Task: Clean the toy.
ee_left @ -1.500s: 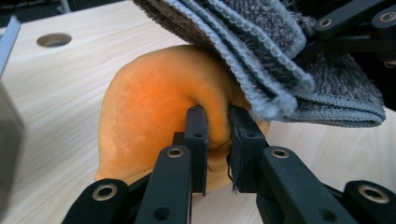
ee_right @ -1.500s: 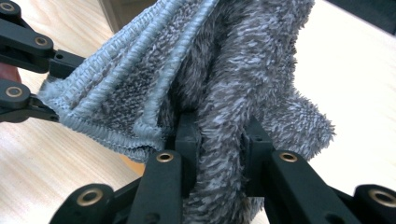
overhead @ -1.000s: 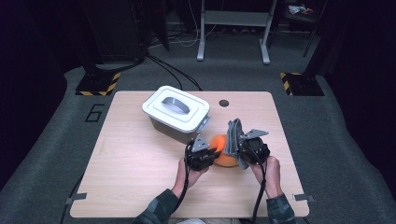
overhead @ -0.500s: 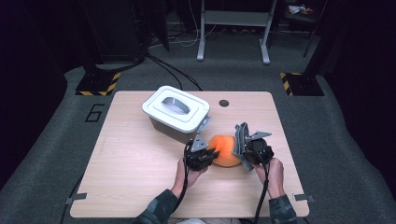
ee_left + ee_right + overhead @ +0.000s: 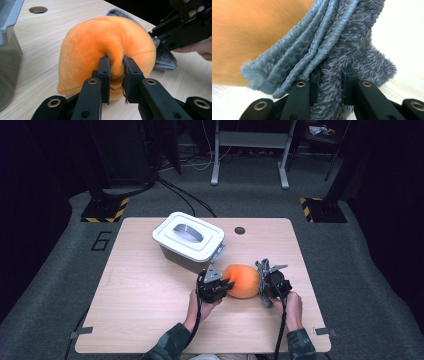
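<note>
**Orange plush pinched from the left, grey fleece cloth clamped on the right**

The orange plush cushion sits on the wooden table, toward the near right part of the top, between the two grippers. The left gripper has its jaws clenched on a fold of the orange fabric, which puckers inward between the pads. The right gripper grips a grey fleece cloth, its ribbed hem fanning out to the left above the jaws; in the left gripper view that cloth lies on the table just behind the cushion, touching it.

A white lidded storage box stands just beyond the left gripper, its nearest corner close to it. The left half of the tabletop is bare wood, and a strip of bare wood also lies between the right gripper and the table's right edge. A round cable hole sits near the far edge. Both hands work close to the near edge.

On the floor mat left of the table a large painted "6" can be read; black-and-yellow hazard tape marks the stand bases beyond.
</note>
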### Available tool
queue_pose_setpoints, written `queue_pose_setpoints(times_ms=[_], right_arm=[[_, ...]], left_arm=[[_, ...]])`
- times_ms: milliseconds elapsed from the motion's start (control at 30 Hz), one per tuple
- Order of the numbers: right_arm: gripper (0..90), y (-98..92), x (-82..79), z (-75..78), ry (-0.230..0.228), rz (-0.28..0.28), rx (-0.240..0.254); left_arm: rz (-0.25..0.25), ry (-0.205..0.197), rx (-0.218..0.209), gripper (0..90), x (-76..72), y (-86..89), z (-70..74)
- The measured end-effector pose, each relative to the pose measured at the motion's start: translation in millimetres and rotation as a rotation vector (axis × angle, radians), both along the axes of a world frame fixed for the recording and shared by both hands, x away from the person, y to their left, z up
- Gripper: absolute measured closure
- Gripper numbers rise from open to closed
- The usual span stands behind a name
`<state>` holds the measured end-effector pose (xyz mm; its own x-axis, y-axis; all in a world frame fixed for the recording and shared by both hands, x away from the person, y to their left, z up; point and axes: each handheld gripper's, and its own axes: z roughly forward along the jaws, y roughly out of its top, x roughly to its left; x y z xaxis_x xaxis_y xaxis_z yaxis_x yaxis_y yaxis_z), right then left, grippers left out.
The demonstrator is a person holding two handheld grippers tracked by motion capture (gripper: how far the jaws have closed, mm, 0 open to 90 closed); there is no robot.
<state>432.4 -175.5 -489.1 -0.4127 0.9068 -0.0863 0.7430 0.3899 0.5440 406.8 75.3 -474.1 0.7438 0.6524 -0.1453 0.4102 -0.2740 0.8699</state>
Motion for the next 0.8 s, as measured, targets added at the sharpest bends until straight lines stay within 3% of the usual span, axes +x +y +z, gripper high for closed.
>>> queue_pose_setpoints(times_ms=[67,200,333,467,667,800], right_arm=[[73.3,-0.7,1.6,-4.8,0.021,-0.008,0.014],[73.6,-1.1,0.5,-3.2,0.001,-0.009,-0.002],[74.0,-2.4,-7.6,11.8,-0.069,-0.007,-0.036],[74.0,-1.5,-17.9,34.7,-0.139,-0.009,0.002],[74.0,19.8,-31.3,69.3,-0.222,0.092,0.075],[73.9,42.0,-36.0,79.4,-0.252,0.172,0.114]], left_arm=[[-0.002,-0.004,0.003,78.0,0.1,0.2,0.0],[0.007,-0.003,-0.01,78.1,-1.0,0.6,0.4],[0.011,-0.007,-0.013,78.0,-2.5,0.4,2.7],[0.001,-0.012,0.003,77.9,-2.4,0.7,4.0],[-0.002,-0.006,0.0,77.9,-2.5,-0.2,4.4],[-0.01,-0.014,0.002,77.9,-3.1,-3.1,5.3]])
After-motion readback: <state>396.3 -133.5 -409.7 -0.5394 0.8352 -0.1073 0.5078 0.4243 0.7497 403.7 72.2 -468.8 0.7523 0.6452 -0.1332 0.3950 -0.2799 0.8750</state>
